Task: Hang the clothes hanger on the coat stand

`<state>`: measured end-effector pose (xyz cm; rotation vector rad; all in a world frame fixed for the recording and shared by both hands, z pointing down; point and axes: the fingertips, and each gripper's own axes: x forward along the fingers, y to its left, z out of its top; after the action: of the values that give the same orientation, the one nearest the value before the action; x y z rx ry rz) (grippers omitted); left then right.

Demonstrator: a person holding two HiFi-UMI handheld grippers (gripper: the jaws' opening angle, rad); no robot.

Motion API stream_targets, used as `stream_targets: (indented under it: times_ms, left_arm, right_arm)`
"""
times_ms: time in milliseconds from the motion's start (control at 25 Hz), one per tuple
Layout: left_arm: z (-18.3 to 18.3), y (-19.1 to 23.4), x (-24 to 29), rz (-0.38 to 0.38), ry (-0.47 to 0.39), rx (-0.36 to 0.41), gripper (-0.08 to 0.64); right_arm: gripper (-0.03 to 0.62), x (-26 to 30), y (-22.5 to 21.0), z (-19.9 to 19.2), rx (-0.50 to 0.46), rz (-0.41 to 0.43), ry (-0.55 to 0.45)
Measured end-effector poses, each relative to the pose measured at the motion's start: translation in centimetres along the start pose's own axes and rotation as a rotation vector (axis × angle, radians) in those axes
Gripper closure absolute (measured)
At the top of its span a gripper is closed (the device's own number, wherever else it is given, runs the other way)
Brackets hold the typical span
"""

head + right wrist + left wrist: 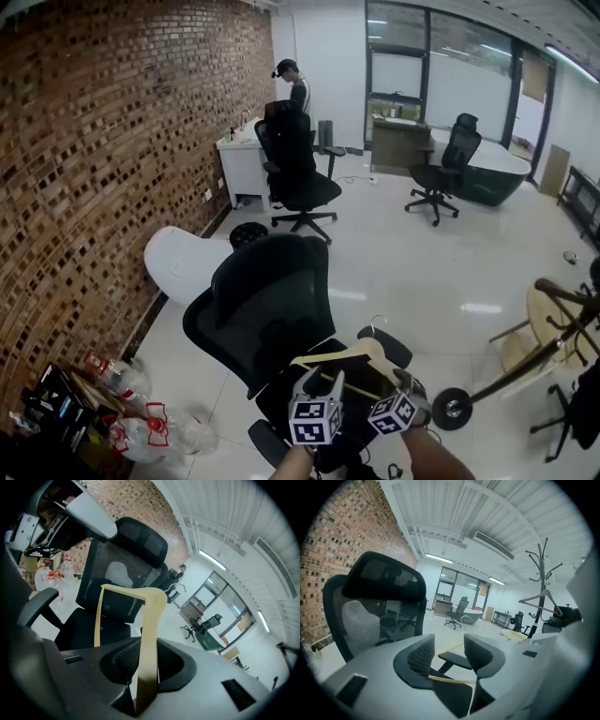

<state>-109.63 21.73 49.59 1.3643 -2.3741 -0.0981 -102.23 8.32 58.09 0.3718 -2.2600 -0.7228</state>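
The right gripper had its jaws drawn in narrow on the clothes hanger. In the right gripper view one pale wooden arm of the hanger stood upright between the two dark pads, gripped on both faces. The hanger rose from there to its shoulder and bent back down on the left. The left gripper had its jaws standing apart with a clear gap between the pads. Only the hanger's thin lower bar crossed low at their roots, and whether either pad touched it could not be told.

In the head view both grippers sat at the bottom edge, the left one just beside the right one. The hanger was lifted between them, its metal hook uppermost. It hung above the seat of a black office chair.

The coat stand stood off to the right on the pale floor, well apart from the held hanger. In the left gripper view its dark pole and branches already carried a second hanger.
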Motion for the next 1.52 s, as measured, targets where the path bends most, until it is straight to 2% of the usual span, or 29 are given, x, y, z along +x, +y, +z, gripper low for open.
stream_targets:
  times_ms: [200, 360, 560, 640, 800, 960, 1240, 1520]
  left_arm:
    - [2.0, -4.5, -5.2, -0.061, -0.045, 0.020, 0.371]
    - [4.9, -8.3, -9.1, -0.072, -0.111, 0.047, 0.371]
    - [7.7, -15.3, -12.8, -0.083, -0.190, 0.074, 0.371]
    - [7.4, -20.0, -14.3, -0.101, -0.209, 0.084, 0.373]
    - [4.3, -31.5, -16.5, -0.153, -0.222, 0.090, 0.379]
    - [1.1, -40.7, -17.2, -0.177, -0.204, 0.100, 0.379]
    - [-1.7, -49.4, -18.2, -0.268, -0.181, 0.160, 0.379]
    - [-2.0, -57.0, -22.1, -0.443, -0.179, 0.216, 0.379]
  right_arm:
    - [0.515, -9.3, -3.6, 3.0, -0.041, -0.143, -0.117]
    - [0.515, -16.0, -7.7, 4.8, -0.048, -0.247, -0.217]
    - [0.515, -23.7, -11.9, 4.2, -0.049, -0.306, -0.327]
    - [0.515, -27.1, -13.2, 1.7, -0.045, -0.316, -0.354]
    - [0.515, -34.2, -16.7, -5.9, -0.051, -0.349, -0.395]
    - [0.515, -38.5, -20.6, -13.6, -0.060, -0.362, -0.385]
    - [0.515, -44.4, -25.1, -20.9, -0.014, -0.450, -0.349]
    - [0.515, -52.0, -26.4, -24.7, 0.029, -0.541, -0.281]
